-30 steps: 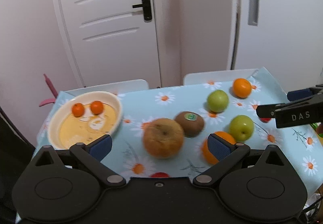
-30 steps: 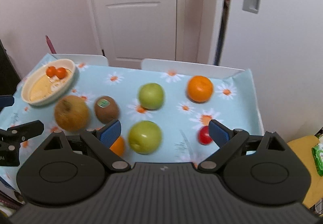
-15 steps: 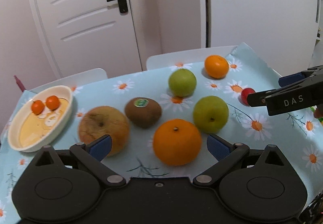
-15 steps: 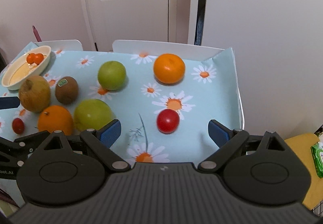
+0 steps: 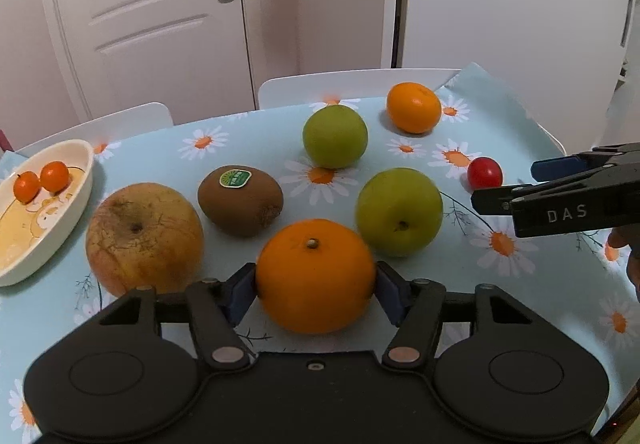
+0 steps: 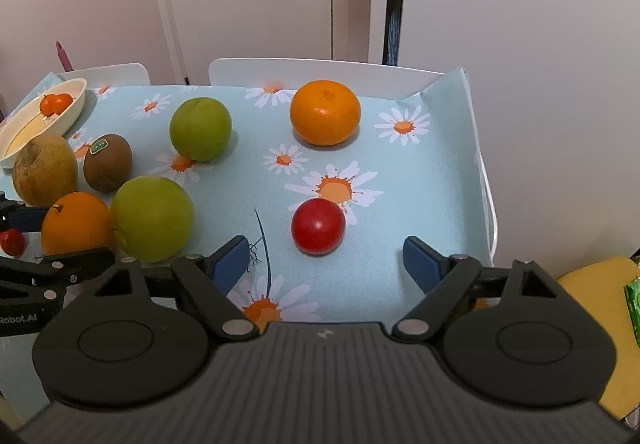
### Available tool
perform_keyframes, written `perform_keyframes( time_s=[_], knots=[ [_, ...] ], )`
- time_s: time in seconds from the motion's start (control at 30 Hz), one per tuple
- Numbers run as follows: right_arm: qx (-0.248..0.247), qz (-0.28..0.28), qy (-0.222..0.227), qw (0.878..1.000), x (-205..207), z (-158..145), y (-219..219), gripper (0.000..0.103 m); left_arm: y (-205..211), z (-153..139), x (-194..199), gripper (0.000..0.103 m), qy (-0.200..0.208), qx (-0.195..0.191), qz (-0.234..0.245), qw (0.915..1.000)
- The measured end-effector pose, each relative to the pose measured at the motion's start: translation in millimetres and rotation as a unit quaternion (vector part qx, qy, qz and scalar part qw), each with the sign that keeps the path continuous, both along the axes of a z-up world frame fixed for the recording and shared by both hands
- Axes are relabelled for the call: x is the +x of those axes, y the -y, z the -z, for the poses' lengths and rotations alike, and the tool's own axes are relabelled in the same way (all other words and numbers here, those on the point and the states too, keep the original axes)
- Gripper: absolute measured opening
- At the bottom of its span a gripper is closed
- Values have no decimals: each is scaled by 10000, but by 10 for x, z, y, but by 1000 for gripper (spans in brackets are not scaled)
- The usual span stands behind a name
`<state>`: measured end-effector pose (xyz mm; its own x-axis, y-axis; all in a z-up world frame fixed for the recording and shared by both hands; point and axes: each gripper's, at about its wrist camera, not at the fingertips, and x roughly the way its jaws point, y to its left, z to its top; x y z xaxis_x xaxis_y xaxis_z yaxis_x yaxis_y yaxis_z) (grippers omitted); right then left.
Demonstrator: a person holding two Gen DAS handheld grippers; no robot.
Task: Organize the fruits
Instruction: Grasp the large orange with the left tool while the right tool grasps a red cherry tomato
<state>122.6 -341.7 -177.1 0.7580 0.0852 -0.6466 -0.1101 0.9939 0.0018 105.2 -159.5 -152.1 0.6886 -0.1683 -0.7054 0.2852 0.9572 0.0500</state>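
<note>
My left gripper point(image 5: 315, 286) is shut on the near orange point(image 5: 315, 276), which still rests on the flowered tablecloth; it also shows in the right wrist view point(image 6: 76, 224). Beside it lie a russet apple point(image 5: 144, 238), a kiwi point(image 5: 241, 201), two green apples point(image 5: 399, 211) point(image 5: 335, 136), a far orange point(image 5: 413, 107) and a small red tomato point(image 5: 485, 172). My right gripper point(image 6: 326, 262) is open and empty, just short of the tomato point(image 6: 318, 226). A cream bowl point(image 5: 60, 204) at the left holds two small orange fruits point(image 5: 40, 180).
A second small red fruit point(image 6: 12, 241) lies at the table's near left. White chair backs point(image 5: 352, 86) stand behind the table. The table's right edge point(image 6: 486, 180) drops off close to the tomato. A yellow seat point(image 6: 596, 304) is at the right.
My left gripper has moved forward and closed on the near orange. My right gripper has moved closer to the red tomato and stays open.
</note>
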Motion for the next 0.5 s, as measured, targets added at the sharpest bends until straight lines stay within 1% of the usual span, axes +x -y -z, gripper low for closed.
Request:
perform_keyframes(
  time_s=[0.1, 0.17, 0.23, 0.33, 0.5],
  knots=[
    [3, -9, -14, 10000, 26, 10, -4, 91, 16, -1, -19, 66, 10, 36, -3, 10000],
    [16, -18, 1, 10000, 40, 17, -5, 83, 1, -9, -28, 66, -17, 23, -15, 10000],
    [20, -26, -13, 10000, 66, 30, -13, 78, -7, -13, -41, 66, -21, 36, -24, 10000],
    [17, -16, -24, 10000, 99, 44, -28, 75, -12, -18, -62, 66, -22, 84, -31, 10000],
    [-22, -14, 26, 10000, 141, 58, -47, 74, -21, -21, -94, 66, -33, 120, -79, 9999]
  ],
)
